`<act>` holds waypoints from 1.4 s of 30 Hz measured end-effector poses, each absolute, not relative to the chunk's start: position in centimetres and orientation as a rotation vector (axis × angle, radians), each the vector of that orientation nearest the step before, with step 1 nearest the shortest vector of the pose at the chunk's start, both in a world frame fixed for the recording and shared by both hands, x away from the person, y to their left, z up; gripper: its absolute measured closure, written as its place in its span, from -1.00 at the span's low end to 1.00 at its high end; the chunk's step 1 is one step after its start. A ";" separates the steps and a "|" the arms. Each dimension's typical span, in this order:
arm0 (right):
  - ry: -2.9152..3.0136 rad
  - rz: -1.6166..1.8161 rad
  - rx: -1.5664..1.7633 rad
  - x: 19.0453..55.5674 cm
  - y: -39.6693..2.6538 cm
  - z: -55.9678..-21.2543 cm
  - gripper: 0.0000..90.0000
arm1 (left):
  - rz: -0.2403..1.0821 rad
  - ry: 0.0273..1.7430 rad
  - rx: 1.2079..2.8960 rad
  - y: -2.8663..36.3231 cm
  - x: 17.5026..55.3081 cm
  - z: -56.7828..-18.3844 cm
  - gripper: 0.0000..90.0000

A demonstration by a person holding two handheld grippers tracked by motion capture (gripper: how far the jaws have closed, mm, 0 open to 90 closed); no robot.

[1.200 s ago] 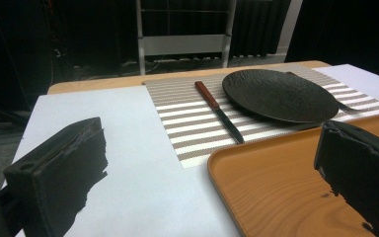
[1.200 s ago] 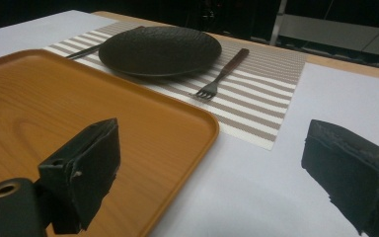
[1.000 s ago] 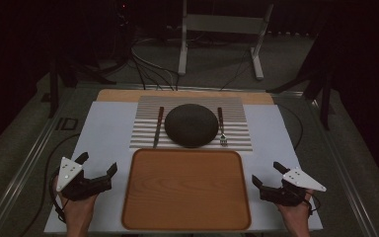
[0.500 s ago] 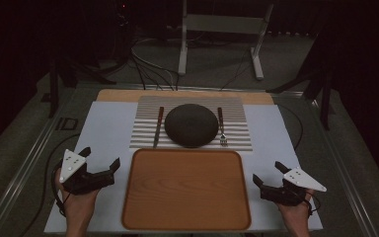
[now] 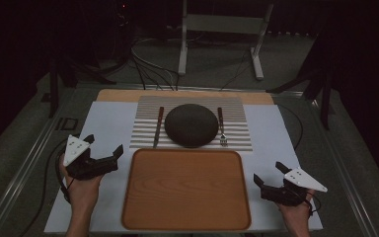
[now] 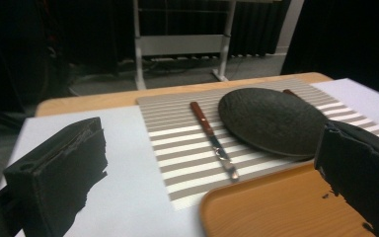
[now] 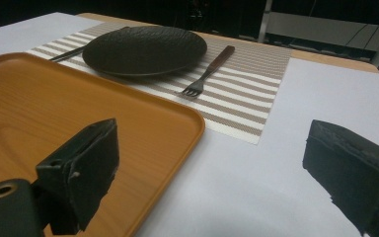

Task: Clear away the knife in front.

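Both your grippers, left (image 5: pixel 104 150) and right (image 5: pixel 268 174), stood wide-jawed and empty beside one wooden tray (image 5: pixel 186 190); beyond it lay one dark plate (image 5: pixel 191 124), one knife (image 5: pixel 158 126), one fork (image 5: pixel 222 128), whose tines looked blurry

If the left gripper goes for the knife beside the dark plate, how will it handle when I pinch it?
The knife looks stiff and slim, lying flat on the striped placemat, so the jaws may struggle to get under it. Its shiny blade is probably slippery; the wooden-looking handle should grip better. It seems unlikely to roll, but may slide toward the plate if nudged.
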State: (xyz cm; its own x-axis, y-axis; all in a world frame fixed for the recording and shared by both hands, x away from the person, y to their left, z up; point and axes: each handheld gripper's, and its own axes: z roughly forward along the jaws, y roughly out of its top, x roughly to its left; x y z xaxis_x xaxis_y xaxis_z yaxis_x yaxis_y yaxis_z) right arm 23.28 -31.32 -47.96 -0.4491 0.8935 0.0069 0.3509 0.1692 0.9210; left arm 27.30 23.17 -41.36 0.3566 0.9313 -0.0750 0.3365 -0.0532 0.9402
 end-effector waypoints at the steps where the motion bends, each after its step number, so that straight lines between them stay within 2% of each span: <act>1: 1.892 1.263 1.176 23.3 -31.4 -48.0 -0.84 | 0.738 1.161 1.605 23.0 27.6 -41.2 -1.00; 27: 1.906 1.264 1.173 23.4 -31.2 -48.0 -0.84 | 0.718 1.207 1.649 21.2 33.6 -41.2 -1.00; 42: 1.905 1.267 1.174 23.4 -31.3 -48.0 -0.84 | 0.718 1.216 1.702 20.3 35.7 -41.3 -1.00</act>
State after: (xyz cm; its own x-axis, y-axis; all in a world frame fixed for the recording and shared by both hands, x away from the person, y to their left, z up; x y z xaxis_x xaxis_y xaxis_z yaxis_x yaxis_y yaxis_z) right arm 23.42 -31.28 -48.03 -0.4575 0.8891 0.0144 0.3571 0.1688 0.9187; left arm 35.66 20.35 -41.32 0.3486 0.9363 -0.0418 0.4161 -0.1146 0.9021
